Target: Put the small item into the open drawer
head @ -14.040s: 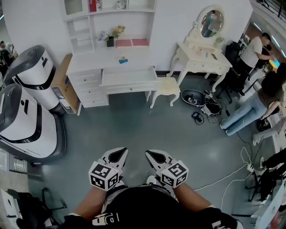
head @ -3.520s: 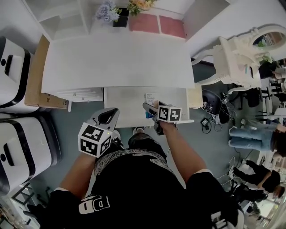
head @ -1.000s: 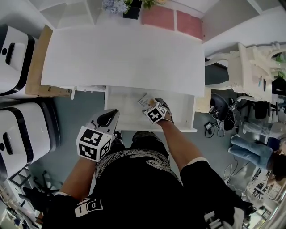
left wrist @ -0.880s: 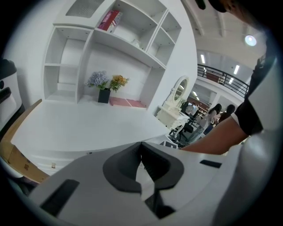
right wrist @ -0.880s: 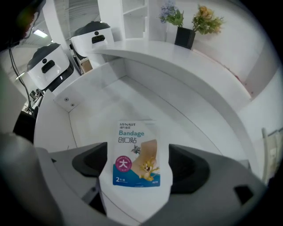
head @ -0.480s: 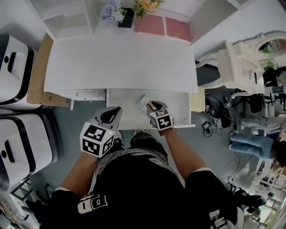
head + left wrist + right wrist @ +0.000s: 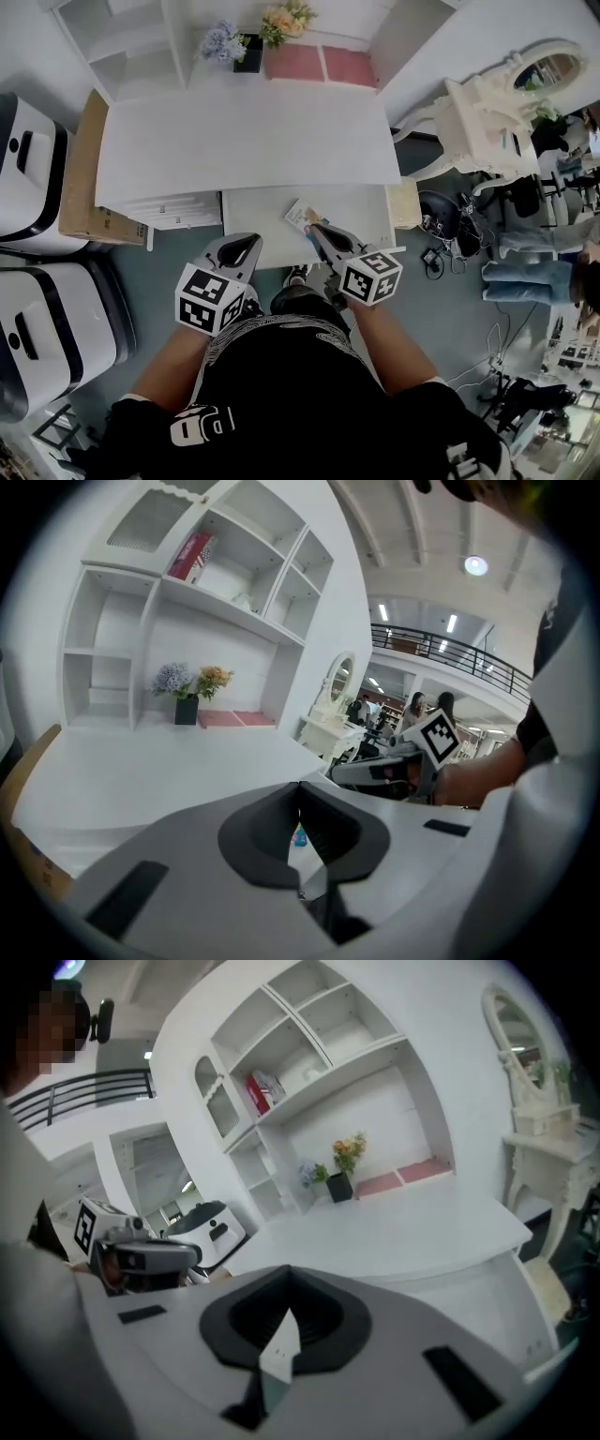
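Placing step looks done. The small item (image 7: 302, 215) lies flat inside the open drawer (image 7: 361, 211), left of its middle, under the white table (image 7: 244, 141). My right gripper (image 7: 319, 232) has its jaws pressed together with nothing between them, tip just at the item's near edge; it looks raised above the item, contact unclear. My left gripper (image 7: 248, 242) is closed and empty too, over the drawer's front-left corner. Both forearms are tucked close to my body, grippers pointing forward at the table. Next move, my guess: pull the right gripper back clear of the drawer.
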Motion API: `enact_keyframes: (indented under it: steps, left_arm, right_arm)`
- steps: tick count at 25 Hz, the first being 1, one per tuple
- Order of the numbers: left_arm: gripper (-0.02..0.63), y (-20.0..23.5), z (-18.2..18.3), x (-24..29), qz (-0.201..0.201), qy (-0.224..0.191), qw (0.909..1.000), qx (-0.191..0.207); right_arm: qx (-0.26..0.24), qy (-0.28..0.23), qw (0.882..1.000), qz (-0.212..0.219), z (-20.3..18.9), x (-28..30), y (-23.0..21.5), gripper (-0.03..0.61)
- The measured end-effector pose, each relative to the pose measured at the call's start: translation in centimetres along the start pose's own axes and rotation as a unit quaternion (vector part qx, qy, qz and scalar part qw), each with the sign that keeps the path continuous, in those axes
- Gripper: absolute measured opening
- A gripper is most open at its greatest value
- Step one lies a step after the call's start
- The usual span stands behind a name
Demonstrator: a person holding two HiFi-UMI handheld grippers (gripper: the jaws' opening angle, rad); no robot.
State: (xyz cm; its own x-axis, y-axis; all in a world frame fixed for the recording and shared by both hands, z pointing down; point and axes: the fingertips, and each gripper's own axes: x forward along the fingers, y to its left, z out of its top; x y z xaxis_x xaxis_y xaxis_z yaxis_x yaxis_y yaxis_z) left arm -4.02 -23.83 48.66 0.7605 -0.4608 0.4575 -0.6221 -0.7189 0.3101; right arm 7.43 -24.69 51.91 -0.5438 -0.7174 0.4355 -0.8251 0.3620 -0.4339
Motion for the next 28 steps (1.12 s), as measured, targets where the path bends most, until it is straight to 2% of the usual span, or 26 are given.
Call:
enact_keyframes:
  steps: [4, 8, 18, 24, 28]
  left_arm:
    - [0.014, -2.3, -0.5, -0.6, -0.023, 0.005, 0.9996, 0.017]
    - [0.014, -4.0, -0.6, -1.2, -0.03, 0.005, 0.9991, 0.03]
    - [0.014, -6.7, -0.8, -2.6, 0.003, -0.021, 0.9995, 0.025]
    - [0.014, -11.3, -1.2, -1.6, 0.014, -0.04, 0.9991, 0.006]
    - [0.014, -16.1, -2.0, -0.6, 0.008, -0.05, 0.9986, 0.014]
  right_arm:
    - [0.024, -0.033, 0.999, 0.005, 0.9, -2.4, 1.9, 0.006]
    - [-0.011, -0.034, 0.999, -0.005, 0.5, -3.9, 2.8, 0.006]
    - [-0.051, -0.036, 0.998, 0.021, 0.5, -7.4, 4.1, 0.006]
    - [-0.082, -0.02, 0.996, 0.036, -0.8, -11.5, 4.1, 0.006]
    - [-0.093, -0.031, 0.994, 0.058, -1.7, -15.5, 4.1, 0.006]
